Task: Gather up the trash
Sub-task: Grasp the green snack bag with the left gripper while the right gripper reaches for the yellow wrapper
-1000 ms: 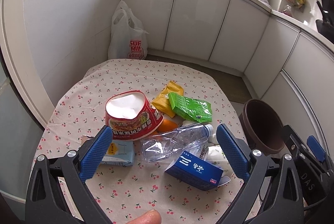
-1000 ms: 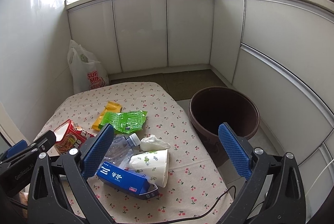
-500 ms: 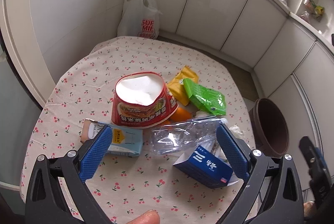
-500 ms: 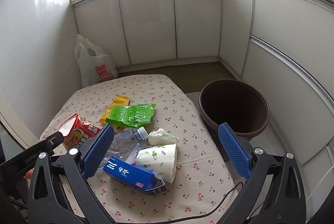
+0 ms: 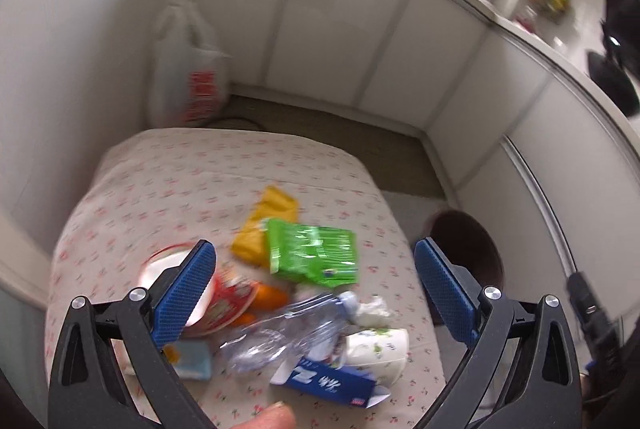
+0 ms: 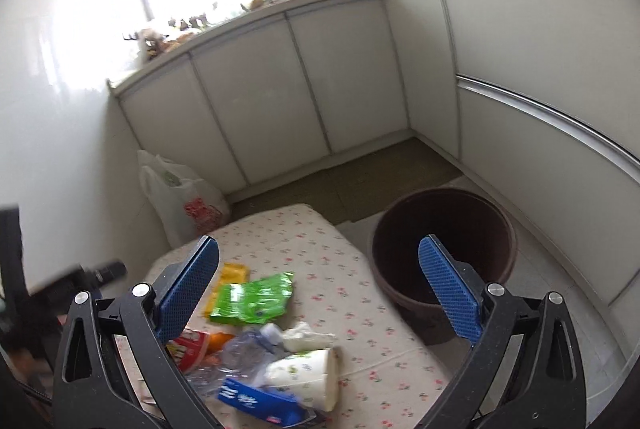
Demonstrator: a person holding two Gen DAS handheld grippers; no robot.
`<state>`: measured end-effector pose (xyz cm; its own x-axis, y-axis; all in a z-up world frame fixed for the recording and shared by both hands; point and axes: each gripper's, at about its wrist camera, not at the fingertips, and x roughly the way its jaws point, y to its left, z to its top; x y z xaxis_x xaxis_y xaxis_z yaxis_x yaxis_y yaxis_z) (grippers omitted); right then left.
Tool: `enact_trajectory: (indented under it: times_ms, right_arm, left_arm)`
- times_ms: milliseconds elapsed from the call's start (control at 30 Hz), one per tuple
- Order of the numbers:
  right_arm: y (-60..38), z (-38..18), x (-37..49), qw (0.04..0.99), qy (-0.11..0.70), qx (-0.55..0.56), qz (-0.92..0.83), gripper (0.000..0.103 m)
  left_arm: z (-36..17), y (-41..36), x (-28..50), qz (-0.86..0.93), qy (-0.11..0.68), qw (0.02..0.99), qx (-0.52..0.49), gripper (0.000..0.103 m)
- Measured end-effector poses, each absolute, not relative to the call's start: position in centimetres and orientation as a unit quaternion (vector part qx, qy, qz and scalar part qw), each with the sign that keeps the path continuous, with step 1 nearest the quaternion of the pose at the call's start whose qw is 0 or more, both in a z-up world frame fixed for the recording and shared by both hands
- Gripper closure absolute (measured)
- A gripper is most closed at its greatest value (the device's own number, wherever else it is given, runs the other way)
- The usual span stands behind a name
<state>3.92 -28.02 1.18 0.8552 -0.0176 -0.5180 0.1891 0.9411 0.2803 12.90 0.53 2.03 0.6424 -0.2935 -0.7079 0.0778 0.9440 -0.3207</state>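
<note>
Hovering with jaws wide and empty, both the left hand-held gripper (image 5: 314,293) and right hand-held gripper (image 6: 320,287) face light, crushable trash near the bench (image 5: 168,189) front edge; the stiff blue carton (image 6: 260,403) probably grips best across its flat sides

The worktop (image 5: 168,189) is covered by a cream cloth printed with small red cherries. A yellow packet (image 5: 266,225) is overlapped by a bright green wrapper (image 5: 312,253). A red-and-white noodle cup (image 5: 224,303), an orange piece (image 5: 270,297), a clear bottle (image 5: 280,337), a white paper cup with green leaf prints (image 5: 376,349) and a blue carton with white lettering (image 5: 328,383) are seen. The bin (image 6: 444,229) is coloured dark brown. The white plastic bag (image 5: 188,69) is marked in red. Blue textured pads are carried on black frames by the left tongs (image 5: 312,293) and right tongs (image 6: 320,293).
</note>
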Motion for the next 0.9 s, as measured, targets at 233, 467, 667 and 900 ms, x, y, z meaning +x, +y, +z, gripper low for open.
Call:
enact_trajectory:
  times_ms: [233, 467, 667, 900]
  right_arm:
    - [-30.6, -0.2, 5.0, 0.934, 0.302, 0.183, -0.063, 0.007]
    - [-31.7, -1.6, 6.2, 0.915, 0.336, 0.214, -0.053, 0.007]
    - [-31.9, -2.3, 7.2, 0.909, 0.35, 0.221, -0.054, 0.007]
    - [-31.5, -3.5, 8.2, 0.897, 0.375, 0.229, -0.047, 0.007]
  left_arm:
    - [-5.8, -2.6, 20.9, -0.079, 0.556, 0.82, -0.113, 0.006]
    - [-11.3, -2.1, 25.8, -0.014, 0.59, 0.802, -0.098, 0.006]
    - [-14.2, -1.6, 27.2, 0.005, 0.606, 0.786, -0.123, 0.01]
    - [-15.8, -1.0, 26.4, -0.024, 0.615, 0.768, -0.174, 0.063]
